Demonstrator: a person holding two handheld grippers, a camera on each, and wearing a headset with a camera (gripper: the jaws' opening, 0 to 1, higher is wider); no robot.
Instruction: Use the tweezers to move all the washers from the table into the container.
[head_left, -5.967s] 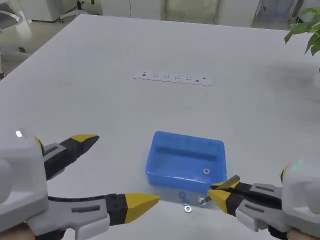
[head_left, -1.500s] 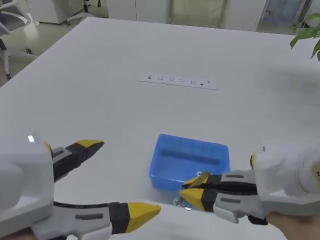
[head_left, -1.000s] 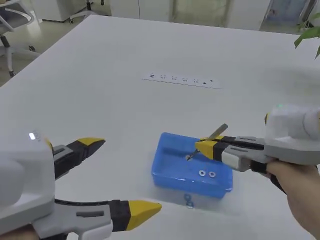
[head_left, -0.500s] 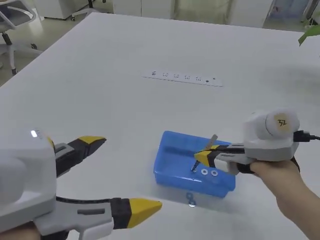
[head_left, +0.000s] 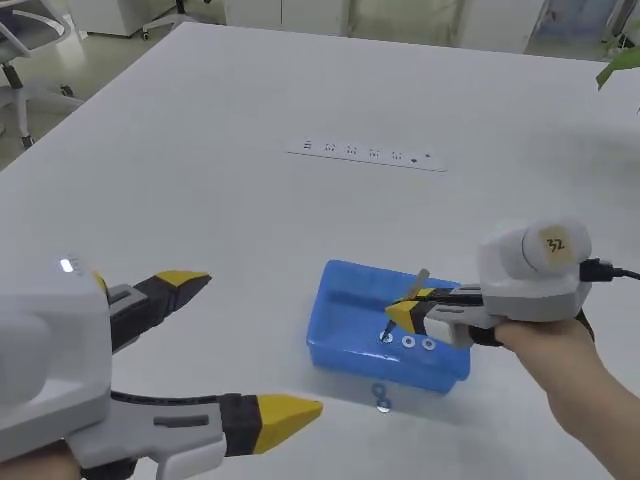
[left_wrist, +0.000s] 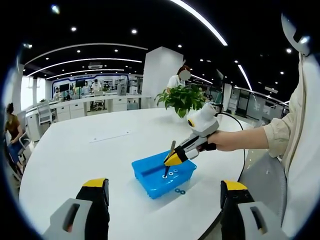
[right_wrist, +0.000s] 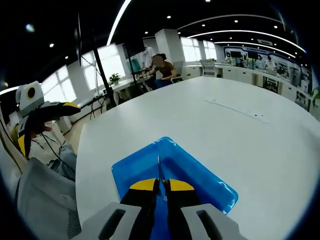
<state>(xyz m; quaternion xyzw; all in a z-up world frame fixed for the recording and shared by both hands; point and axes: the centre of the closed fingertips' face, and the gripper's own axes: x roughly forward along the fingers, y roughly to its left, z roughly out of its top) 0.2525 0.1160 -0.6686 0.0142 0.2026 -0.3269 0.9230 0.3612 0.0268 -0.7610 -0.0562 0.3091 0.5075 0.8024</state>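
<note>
Right hand-held gripper (head_left: 396, 315), marked "32", points tweezers (head_left: 417, 279) into container (head_left: 350, 292).

the right claw (left_wrist: 173, 160) holds tweezers (left_wrist: 172, 147) tip-down inside the blue container (left_wrist: 144, 173).

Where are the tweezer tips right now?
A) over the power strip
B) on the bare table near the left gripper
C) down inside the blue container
C: the right gripper holds the tweezers pointing down into the blue container, next to washers on its floor.
</note>
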